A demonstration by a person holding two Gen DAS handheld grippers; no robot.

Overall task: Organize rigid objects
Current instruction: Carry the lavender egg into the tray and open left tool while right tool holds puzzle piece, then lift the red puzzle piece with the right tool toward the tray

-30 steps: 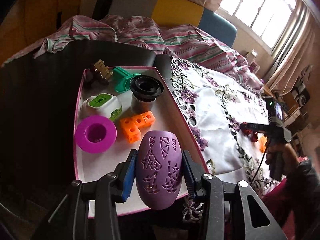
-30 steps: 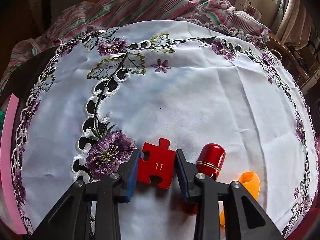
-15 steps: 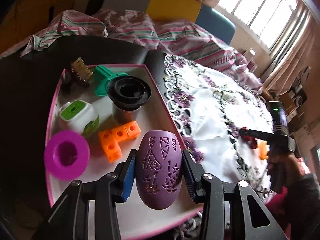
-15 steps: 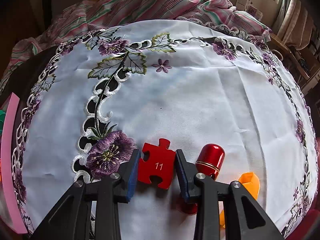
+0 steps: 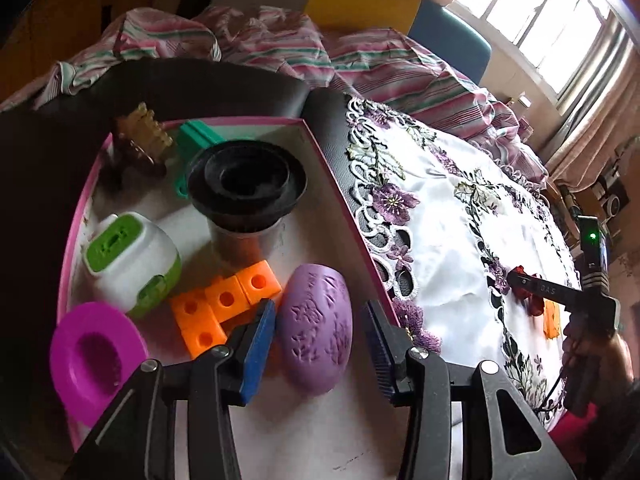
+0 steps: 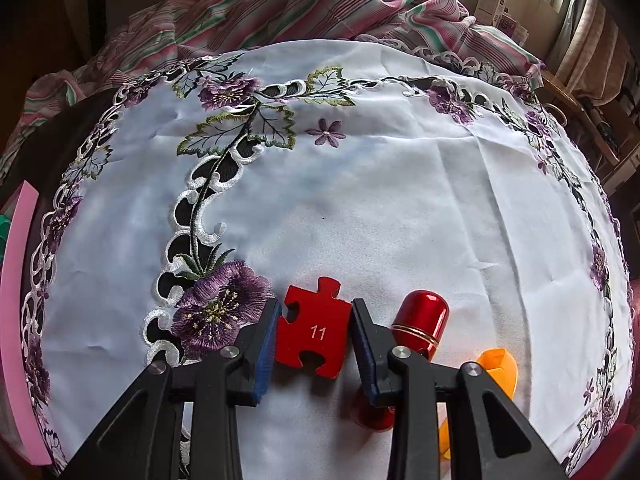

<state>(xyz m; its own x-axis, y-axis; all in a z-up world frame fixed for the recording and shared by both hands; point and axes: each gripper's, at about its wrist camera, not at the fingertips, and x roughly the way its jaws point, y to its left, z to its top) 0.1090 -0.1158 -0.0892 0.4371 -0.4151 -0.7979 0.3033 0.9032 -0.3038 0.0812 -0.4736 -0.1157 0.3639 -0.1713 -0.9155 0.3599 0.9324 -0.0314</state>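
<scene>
A purple egg-shaped shell with cut-out patterns [image 5: 316, 328] lies on the white floor of the pink-rimmed tray [image 5: 340, 200], tilted. My left gripper [image 5: 318, 340] straddles it with jaws opening; a gap shows at the right pad, so the pads no longer press on it. In the right wrist view my right gripper [image 6: 314, 322] is shut on a red puzzle piece marked 11 [image 6: 314, 332], low over the embroidered white cloth [image 6: 360, 200]. That gripper [image 5: 532, 286] also shows at the far right of the left wrist view, held by a hand.
The tray also holds a black cup [image 5: 246, 184], a white and green container [image 5: 132, 256], orange blocks [image 5: 224, 304], a magenta ring [image 5: 96, 356], a brown hair claw [image 5: 144, 140] and a green piece [image 5: 196, 136]. A red capsule [image 6: 420, 320] and an orange piece [image 6: 496, 364] lie beside the right gripper.
My left gripper has moved further over the tray and lower, and its jaws have parted from the purple egg, which now rests on the tray floor. The right gripper has stayed still.
</scene>
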